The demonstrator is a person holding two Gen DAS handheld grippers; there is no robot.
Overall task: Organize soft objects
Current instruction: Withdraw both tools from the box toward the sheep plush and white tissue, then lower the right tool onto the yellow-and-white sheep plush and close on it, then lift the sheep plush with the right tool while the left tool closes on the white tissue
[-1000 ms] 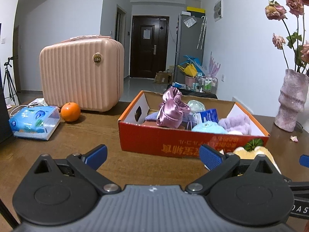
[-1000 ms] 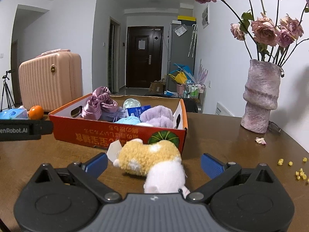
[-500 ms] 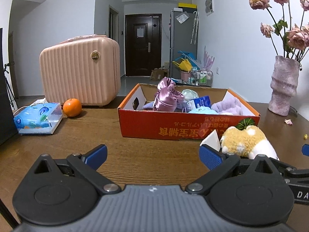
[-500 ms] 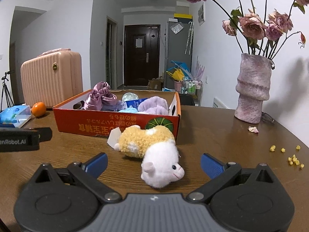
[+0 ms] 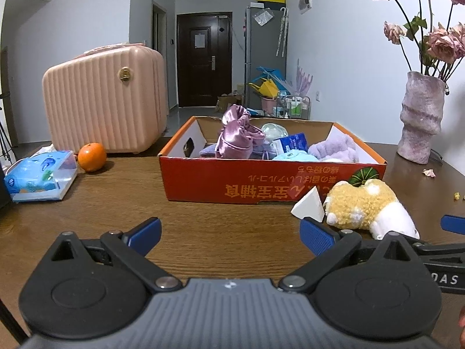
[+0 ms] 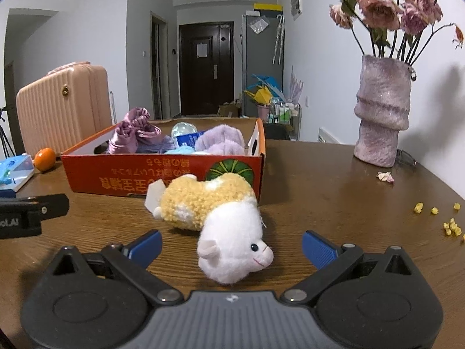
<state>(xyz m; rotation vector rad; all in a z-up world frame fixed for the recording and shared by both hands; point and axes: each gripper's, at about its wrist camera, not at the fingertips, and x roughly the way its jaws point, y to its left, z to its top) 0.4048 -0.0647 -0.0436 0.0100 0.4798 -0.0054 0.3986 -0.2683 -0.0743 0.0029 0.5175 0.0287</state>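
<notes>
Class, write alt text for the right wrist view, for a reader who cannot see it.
A plush sheep lies on a wooden table before the open right gripper, just outside an orange cardboard box of soft items. A vase of dried roses stands to the right.

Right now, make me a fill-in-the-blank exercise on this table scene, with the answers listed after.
1. The plush toy lies on the table outside the ____ cardboard box.
2. The orange sits between the tissue pack and the pink ____.
3. Both the left gripper and the right gripper are ____.
4. The dried roses stand in a ____.

Answers: orange; suitcase; open; vase
</notes>
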